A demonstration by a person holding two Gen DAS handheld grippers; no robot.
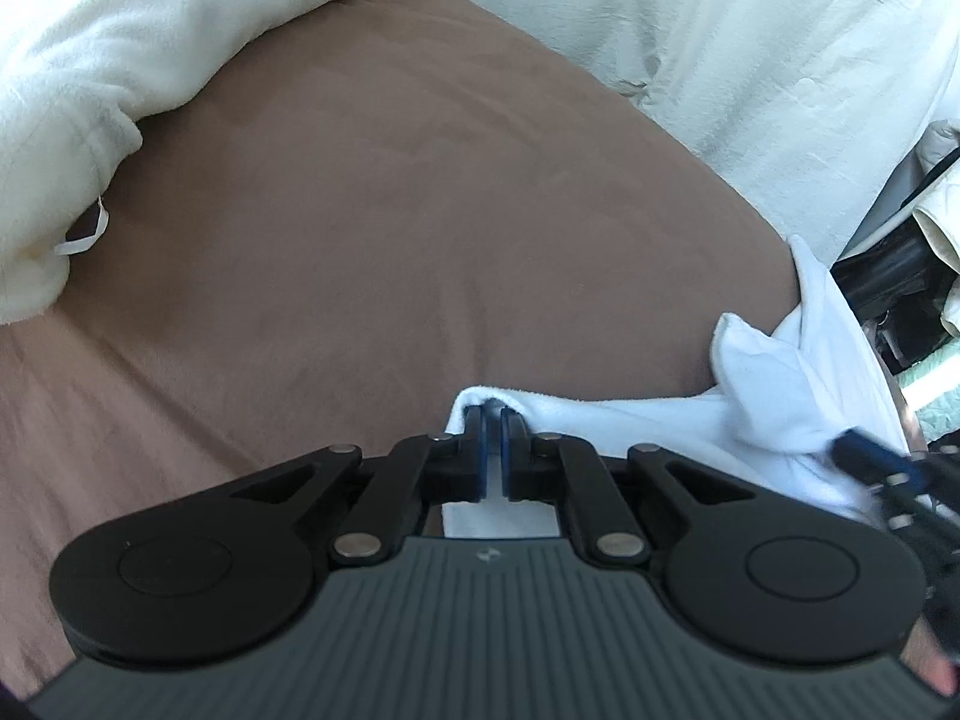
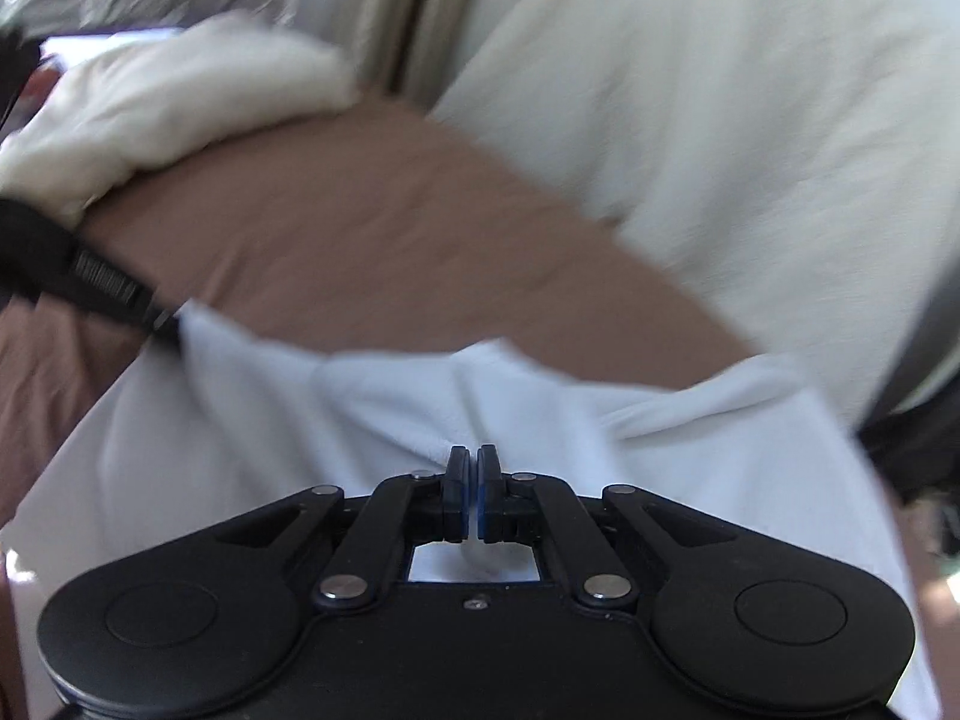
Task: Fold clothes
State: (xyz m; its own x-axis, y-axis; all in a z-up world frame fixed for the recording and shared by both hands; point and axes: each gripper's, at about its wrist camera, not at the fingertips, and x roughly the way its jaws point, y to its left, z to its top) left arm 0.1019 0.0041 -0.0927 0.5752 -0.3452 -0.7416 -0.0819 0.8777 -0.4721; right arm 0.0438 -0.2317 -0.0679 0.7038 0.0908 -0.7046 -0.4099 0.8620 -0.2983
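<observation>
Left claw (image 1: 491, 420): narrow, pinching the hem of the white garment (image 1: 780, 396).
Garment: soft, rumpled cloth, long axis running left to right along the near brown sheet (image 1: 390, 210).
Right claw (image 2: 472, 457): nearly closed, gripping the same garment.
Far left: fluffy cream blanket (image 1: 90, 60).

Your left gripper (image 1: 492, 414) is pinching the edge of the white garment (image 1: 774, 396), which is lying on the brown sheet (image 1: 372, 228). Your right gripper (image 1: 864, 456), blurred, is touching the same cloth at right.
</observation>
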